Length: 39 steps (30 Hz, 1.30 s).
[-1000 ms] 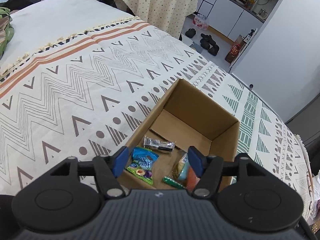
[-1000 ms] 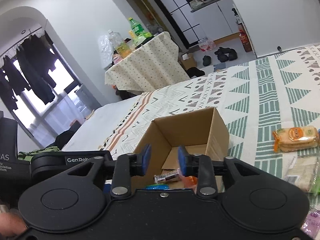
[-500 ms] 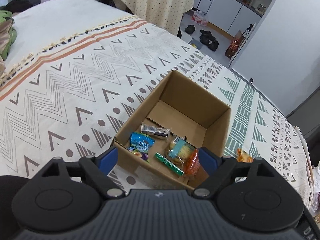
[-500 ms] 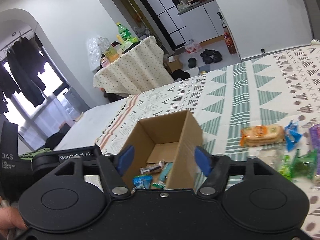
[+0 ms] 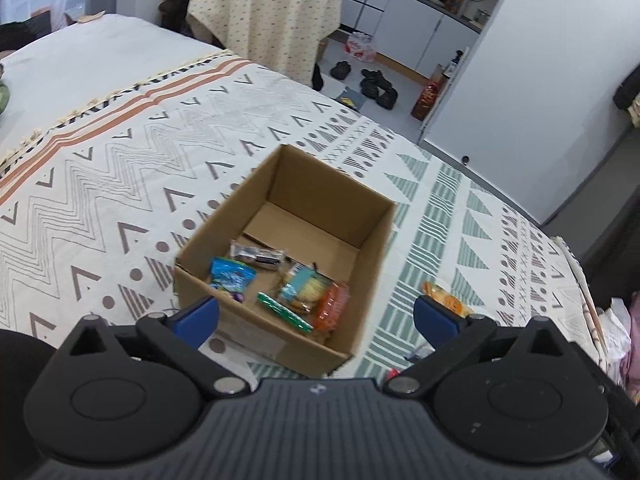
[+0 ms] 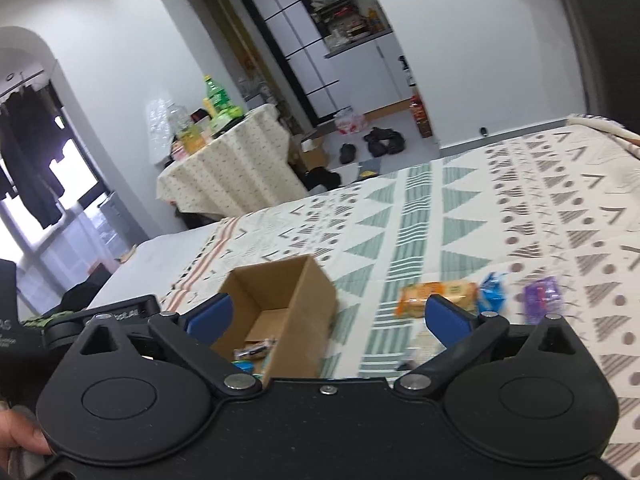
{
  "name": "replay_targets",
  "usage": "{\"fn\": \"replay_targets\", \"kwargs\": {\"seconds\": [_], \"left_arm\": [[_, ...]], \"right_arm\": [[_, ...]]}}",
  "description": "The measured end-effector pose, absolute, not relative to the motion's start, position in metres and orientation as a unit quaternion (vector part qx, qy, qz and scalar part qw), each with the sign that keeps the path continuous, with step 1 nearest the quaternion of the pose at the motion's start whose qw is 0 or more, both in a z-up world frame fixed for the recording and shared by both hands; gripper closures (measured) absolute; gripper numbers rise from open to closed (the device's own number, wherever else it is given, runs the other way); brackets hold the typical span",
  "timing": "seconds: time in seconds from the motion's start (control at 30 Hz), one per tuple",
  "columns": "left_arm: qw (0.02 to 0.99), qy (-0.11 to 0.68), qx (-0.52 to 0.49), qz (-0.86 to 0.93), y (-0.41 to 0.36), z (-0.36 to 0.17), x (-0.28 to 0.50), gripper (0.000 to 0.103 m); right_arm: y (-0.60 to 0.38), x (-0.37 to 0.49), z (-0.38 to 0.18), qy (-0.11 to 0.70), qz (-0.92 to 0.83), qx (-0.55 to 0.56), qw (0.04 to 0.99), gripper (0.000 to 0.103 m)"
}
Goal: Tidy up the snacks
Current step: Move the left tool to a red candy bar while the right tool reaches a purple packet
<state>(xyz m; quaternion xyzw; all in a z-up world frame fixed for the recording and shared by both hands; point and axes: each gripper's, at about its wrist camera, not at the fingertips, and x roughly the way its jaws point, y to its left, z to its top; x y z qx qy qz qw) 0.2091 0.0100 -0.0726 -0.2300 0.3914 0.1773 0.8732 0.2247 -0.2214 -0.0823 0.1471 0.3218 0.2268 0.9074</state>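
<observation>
With both sets of jaws just spread to their widest and nothing between the blue pads, my left gripper (image 5: 316, 314) hangs above the near edge of the cardboard box (image 5: 372, 280) and my right gripper (image 6: 328, 314) sits back from it, empty too. The box stands open on a bedspread (image 5: 120, 184) printed with zigzags, dots and green triangles, and holds a blue packet (image 5: 232, 278), a silver wrapper (image 5: 258, 256), a green stick (image 5: 284, 312), a clear pack of biscuits (image 5: 304, 288) and an orange packet (image 5: 332, 306). More snacks lie loose on the cloth to the box's right: an orange biscuit pack (image 6: 436, 294), a blue wrapper (image 6: 492, 290) and a purple one (image 6: 542, 294). Beyond the bed I see a table under a dotted cloth (image 6: 228, 172) with bottles on it, shoes (image 6: 384, 142) on the floor, white cabinets and dark clothes hanging by the window.
</observation>
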Motion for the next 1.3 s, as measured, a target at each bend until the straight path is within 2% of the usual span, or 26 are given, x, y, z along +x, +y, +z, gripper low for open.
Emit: {"fn": "replay_targets", "kwargs": {"seconds": [0.63,1.3], "left_arm": [[0.889,0.4,-0.187,0.125,-0.05,-0.061,0.216,0.0],[0.865,0.455,-0.184,0.108,-0.092,-0.101,0.233,0.0]], "right_arm": [[-0.302,0.223,-0.085,0.353,0.183,0.17,0.902,0.0],[-0.344,0.234,-0.104,0.385,0.139,0.191,0.892,0.001]]}}
